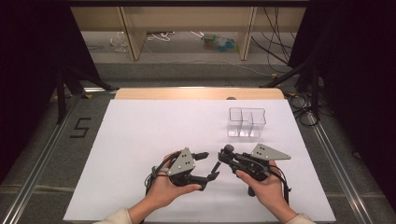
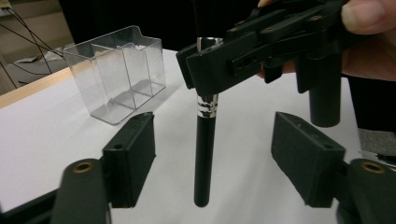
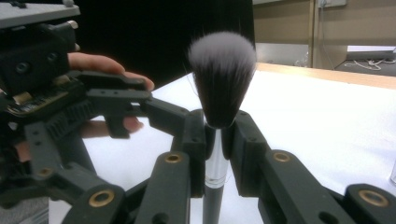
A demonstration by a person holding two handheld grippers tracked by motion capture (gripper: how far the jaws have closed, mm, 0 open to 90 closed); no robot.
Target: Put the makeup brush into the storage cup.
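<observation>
A makeup brush with a black handle, a silver ferrule and a dark, white-tipped head stands upright above the white table. My right gripper is shut on it at the ferrule, just under the bristles. In the high view the right gripper points left toward my left gripper. The left gripper is open; its two jaws stand on either side of the brush handle, well apart from it. From its own camera the right gripper appears above, clamped on the brush.
A clear plastic organizer box with compartments stands on the white table sheet behind the right hand; it is also visible to the left in the left gripper view. Cables and a wooden frame lie on the floor beyond the table.
</observation>
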